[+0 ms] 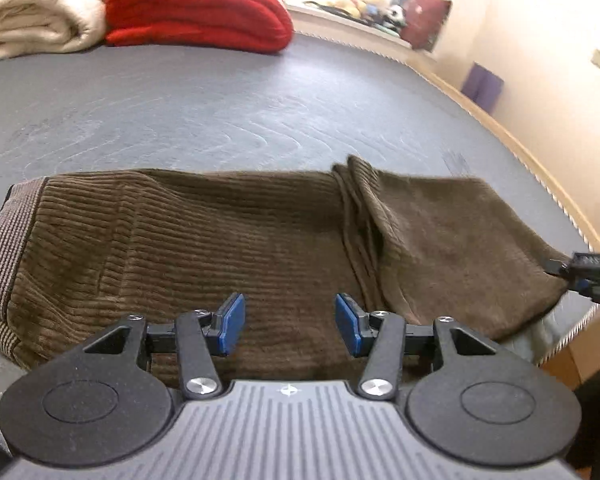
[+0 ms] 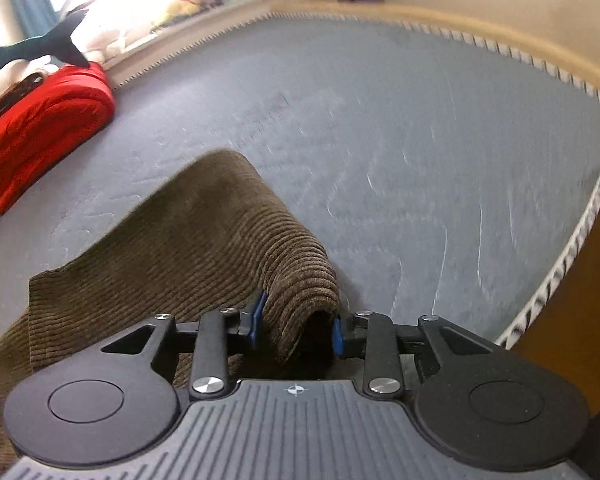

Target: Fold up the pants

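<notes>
While the right claw (image 2: 298,330) pinches the pants (image 1: 220,248) leg to fold it, the left claw (image 1: 290,324) waits open above.

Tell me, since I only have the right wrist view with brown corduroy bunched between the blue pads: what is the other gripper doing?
Observer: The left gripper is open, its blue pads apart above the brown corduroy pants, gripping nothing.
Reviewer: Where on the pants is my gripper holding?
Observer: The right gripper pinches the far right end of the pants, near the edge of the grey quilted mattress.
Reviewer: Can the waistband be seen?
Observer: Yes, a striped waistband lies at the opposite, left end.
Reviewer: Anything beside the red folded blanket?
Observer: A cream folded blanket sits against the left side of the red folded blanket.
</notes>
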Available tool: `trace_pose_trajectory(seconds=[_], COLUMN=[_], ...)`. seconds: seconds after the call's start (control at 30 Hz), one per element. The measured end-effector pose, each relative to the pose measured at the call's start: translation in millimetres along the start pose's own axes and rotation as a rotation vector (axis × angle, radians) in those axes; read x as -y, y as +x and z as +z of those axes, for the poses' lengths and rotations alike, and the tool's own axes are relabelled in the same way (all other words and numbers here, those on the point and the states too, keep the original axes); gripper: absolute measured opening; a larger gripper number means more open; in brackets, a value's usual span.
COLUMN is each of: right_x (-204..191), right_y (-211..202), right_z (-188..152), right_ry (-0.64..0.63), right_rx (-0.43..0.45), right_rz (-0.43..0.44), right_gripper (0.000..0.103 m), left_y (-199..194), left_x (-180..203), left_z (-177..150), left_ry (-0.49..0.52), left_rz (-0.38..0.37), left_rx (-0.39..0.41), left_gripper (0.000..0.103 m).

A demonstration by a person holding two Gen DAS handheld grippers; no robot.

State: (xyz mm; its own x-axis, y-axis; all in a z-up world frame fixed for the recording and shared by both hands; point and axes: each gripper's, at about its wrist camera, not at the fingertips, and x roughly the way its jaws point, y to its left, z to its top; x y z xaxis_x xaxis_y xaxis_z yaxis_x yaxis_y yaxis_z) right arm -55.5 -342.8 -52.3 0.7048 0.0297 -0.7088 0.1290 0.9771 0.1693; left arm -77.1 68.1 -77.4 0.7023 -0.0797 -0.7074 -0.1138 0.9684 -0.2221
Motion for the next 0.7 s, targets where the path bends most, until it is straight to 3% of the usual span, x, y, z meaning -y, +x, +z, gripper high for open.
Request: trace_pose_trajectory(seconds=[0.23,0.43,0.6,0.67,0.7], right_x=[-86.3,-203.4,-291.0,-321.6,-337.6], right_y=[-55.8,-101.1,-128.3,-130.5,-126.9], right_z=[-9.6,-51.3,-111.3,-137.1,-151.8], right_ry=[-0.346,-0.589,-0.807,-0.913,-0.985], right_rx=[0.318,0.498,0.523,0.455,0.371], right_rz=[0.029,0.229,0.493,0.613,0.688], right_gripper=[0.029,0.029,0.029,0.03,0.031], left_y=[-28.5,-85.1,-120.7,-132.0,-135.6], left_x=[-28.7,-83.5,-125.6,-139.3,-145.8], left_z=[16.9,34.2,29.6,26.9,25.7], left_ry=[-0.088,-0.203,-0.312,-0.365,-0.398], left_rz=[0.01,0.135,0.216,0.232,0.229], left_rx=[0.094,0.259,0.342,0.369,0.378], left_gripper=[0.056,0.056,0.056,0.056,0.056])
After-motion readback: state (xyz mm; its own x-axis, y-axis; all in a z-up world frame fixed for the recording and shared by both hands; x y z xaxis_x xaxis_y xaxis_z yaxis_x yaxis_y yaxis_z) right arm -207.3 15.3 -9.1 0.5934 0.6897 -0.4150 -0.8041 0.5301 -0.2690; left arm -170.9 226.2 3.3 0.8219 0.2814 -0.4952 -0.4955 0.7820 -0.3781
